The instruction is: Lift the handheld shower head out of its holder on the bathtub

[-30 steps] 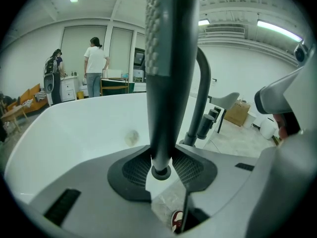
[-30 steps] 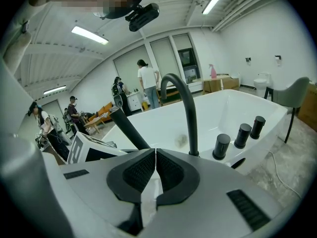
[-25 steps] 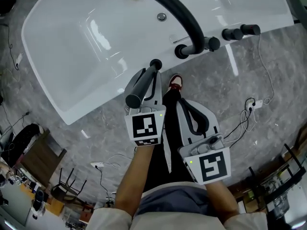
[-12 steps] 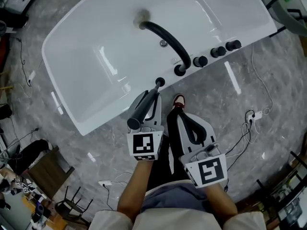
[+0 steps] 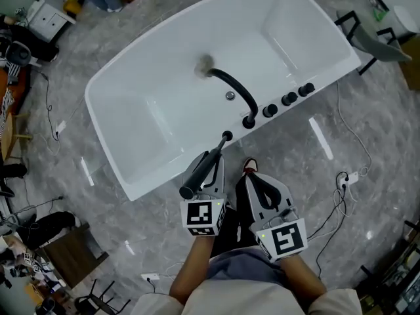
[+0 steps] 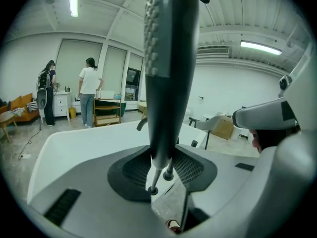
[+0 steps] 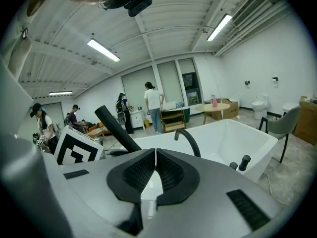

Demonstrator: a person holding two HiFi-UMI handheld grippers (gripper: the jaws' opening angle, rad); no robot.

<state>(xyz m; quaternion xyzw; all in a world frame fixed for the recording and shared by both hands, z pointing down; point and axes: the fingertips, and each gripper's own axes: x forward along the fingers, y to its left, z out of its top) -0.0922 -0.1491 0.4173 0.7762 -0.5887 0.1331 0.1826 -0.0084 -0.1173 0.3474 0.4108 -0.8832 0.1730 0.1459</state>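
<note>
A dark grey shower head (image 5: 202,168) slants up out of my left gripper (image 5: 209,169), which is shut on its handle. In the left gripper view the wand (image 6: 166,73) stands upright between the pads, nozzle face up. Its thin lower end points at a small black holder (image 5: 227,136) on the rim of the white bathtub (image 5: 164,104), well below. Whether a hose still joins them I cannot tell. My right gripper (image 5: 257,182) hangs beside the left, shut and empty; its pads (image 7: 171,175) meet. From there the wand (image 7: 116,128) shows to the left.
A black arched spout (image 5: 239,90) and three black knobs (image 5: 289,99) line the tub's near rim. A grey chair (image 5: 377,41) stands at the far right, and cables (image 5: 341,176) trail over the marble floor. My shoe (image 5: 249,169) is below the grippers. Several people (image 6: 89,95) stand far off.
Both grippers and the head view have risen, so the tub looks smaller and farther below. The left gripper keeps its hold on the shower head; the right stays shut.
</note>
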